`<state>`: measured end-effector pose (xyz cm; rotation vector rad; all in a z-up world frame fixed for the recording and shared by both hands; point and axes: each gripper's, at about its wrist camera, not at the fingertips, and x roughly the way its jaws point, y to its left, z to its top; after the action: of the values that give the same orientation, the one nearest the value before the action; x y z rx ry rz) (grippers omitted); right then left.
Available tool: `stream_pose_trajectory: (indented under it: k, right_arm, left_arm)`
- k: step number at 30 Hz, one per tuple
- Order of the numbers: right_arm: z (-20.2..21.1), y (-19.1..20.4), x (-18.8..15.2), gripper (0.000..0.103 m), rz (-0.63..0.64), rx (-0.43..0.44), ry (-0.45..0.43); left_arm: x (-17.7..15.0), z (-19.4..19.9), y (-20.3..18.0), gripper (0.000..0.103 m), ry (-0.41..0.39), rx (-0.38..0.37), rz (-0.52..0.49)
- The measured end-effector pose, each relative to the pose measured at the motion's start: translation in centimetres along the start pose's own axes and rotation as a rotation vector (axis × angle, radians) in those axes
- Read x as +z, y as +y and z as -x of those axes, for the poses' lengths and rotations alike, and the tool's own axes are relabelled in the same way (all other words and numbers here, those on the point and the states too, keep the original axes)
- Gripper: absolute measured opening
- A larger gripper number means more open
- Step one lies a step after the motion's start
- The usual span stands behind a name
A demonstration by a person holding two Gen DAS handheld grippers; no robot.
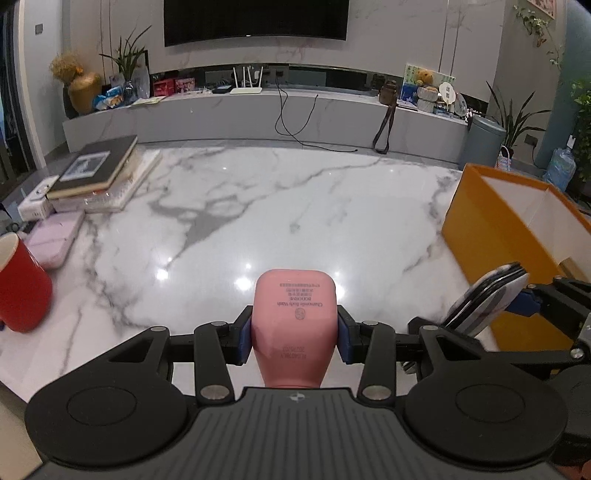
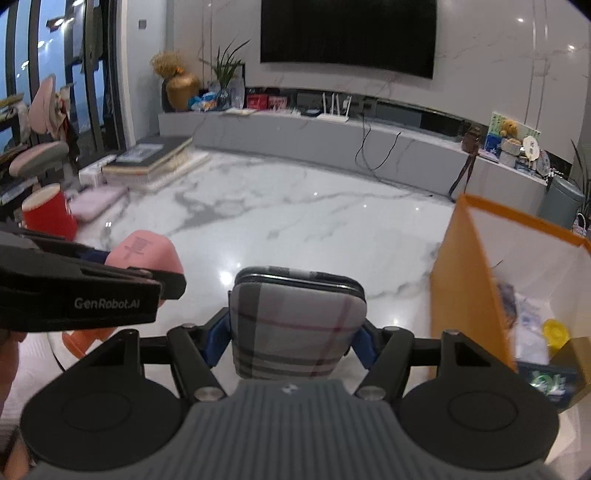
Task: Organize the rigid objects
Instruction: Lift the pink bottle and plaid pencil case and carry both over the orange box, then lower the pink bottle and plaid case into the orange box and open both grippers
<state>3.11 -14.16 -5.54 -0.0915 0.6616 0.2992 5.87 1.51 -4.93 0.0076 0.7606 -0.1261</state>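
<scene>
A: Marble runs under both of your claws, a glossy white table [image 1: 295, 206] with grey veins, and behind it a long low shelf under a dark screen [image 1: 255, 18]. From your left wrist, what do you hold?

B: Your left claw [image 1: 294, 332] is clamped on a pink bottle [image 1: 295, 314], blue pads pressing both its sides. Its lower end is hidden behind the claw's body. The label reads upside down; "Body Wash" is legible, the smaller lines are not.

A: And around it?

B: A red cup [image 1: 20, 284] is cut off at the left edge, a stack of books [image 1: 96, 166] lies beyond it, and an orange box [image 1: 491, 236] stands at the right, partly out of frame.

A: Now your right wrist.

B: Your right claw [image 2: 291, 339] grips a plaid case [image 2: 299, 325] between its blue pads, raised above the marble. Its near end is hidden by the claw's body. The orange box [image 2: 465, 280] stands just to its right; the things inside are blurred. Your left claw [image 2: 162, 280] shows at the left with "GenRobot.AI" printed on its side, the pink bottle [image 2: 147, 251] in it.
</scene>
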Motion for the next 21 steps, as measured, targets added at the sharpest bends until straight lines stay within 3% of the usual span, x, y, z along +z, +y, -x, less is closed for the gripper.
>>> stream_pose_trajectory:
  k: [12,15,18,19,21]
  right_arm:
    - [5.3,-5.6,3.2,0.064,-0.121,-0.04,-0.061]
    - [6.3,-8.9,3.8,0.064,-0.177,-0.031,-0.038]
    - [7.0,-13.2,4.2,0.064,-0.336,0.116,0.021]
    - [7.3,-14.1,4.5,0.064,-0.357,0.121,0.033]
    - [8.2,-15.4,5.0,0.064,-0.332,0.042,0.054]
  left_arm:
    - [3.3,3.4,-3.5,0.049,-0.025,-0.118,0.017]
    - [3.9,3.4,-5.5,0.049,-0.027,-0.175,-0.015]
    - [4.5,2.9,-8.4,0.049,-0.021,-0.24,-0.08]
    - [4.7,2.8,-9.3,0.049,-0.022,-0.261,-0.1]
    - [5.2,2.8,-11.0,0.049,-0.033,-0.291,-0.129]
